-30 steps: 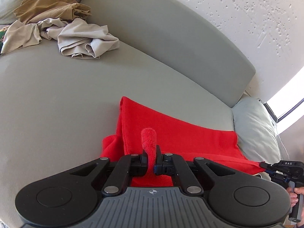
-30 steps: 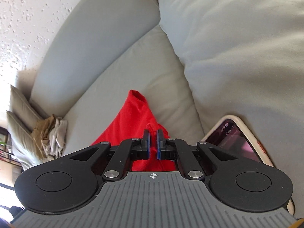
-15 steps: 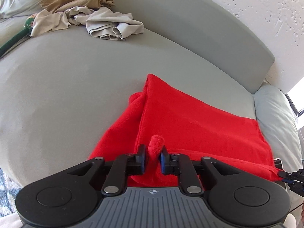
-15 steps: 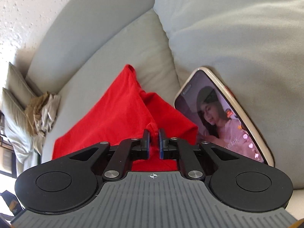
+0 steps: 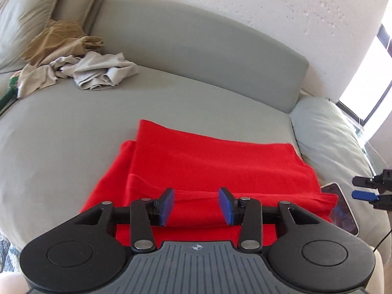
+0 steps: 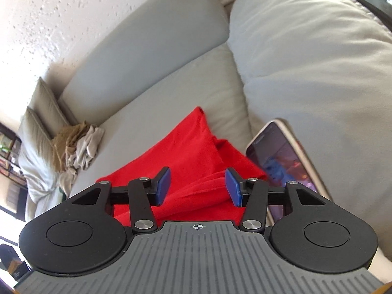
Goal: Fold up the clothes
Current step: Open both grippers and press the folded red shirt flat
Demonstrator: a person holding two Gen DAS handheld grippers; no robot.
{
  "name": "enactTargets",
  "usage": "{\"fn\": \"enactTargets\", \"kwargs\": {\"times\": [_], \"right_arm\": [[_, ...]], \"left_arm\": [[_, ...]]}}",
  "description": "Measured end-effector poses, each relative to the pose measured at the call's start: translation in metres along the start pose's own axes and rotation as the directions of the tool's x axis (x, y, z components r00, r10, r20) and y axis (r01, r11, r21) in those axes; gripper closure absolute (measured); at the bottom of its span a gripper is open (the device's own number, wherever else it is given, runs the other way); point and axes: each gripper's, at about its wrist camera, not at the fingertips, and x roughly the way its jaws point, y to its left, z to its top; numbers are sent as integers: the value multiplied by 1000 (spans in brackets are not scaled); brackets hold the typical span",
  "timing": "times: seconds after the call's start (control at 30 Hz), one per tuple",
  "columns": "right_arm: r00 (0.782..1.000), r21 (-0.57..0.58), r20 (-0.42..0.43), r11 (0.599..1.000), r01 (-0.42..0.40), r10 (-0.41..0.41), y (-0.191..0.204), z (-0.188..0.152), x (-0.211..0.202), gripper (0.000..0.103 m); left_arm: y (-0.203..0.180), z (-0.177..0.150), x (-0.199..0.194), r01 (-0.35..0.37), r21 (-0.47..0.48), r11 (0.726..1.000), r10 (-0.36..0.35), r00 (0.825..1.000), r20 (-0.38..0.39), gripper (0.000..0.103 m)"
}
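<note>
Red cloth [image 5: 210, 161] folded flat on grey sofa [image 5: 61, 147].
Left gripper [image 5: 195, 204] and right gripper [image 6: 197, 186] both spread wide, holding nothing, poised over near edge; phone [image 6: 281, 156] just right.

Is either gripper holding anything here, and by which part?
Nothing is held. The left gripper and right gripper are both open above the red cloth.

Left tongs [image 5: 196, 207] gape empty above the folded red garment [image 5: 210, 164].
</note>
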Motion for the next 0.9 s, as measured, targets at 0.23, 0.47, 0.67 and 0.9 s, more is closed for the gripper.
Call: {"fn": "enactTargets", "kwargs": {"times": [0.23,0.47,0.67,0.9], "right_arm": [[990,-141,-138,990,-11,-8,49,1,85,74],[939,-233,-305,969,85,-156,61,14,145,64],[876,-274,-467,961,-19,-116,57,-9,79,62],[959,-352,-268,936,-5,-96,56,-29,0,55]], "left_arm": [[-19,14,64,29,110,994,-14,990,-138,66],[-37,16,108,119,241,963,-44,954,-296,79],[-40,-27,17,239,352,905,-120,937,-328,71],[-18,-26,-18,137,132,982,-123,986,-111,67]]}}
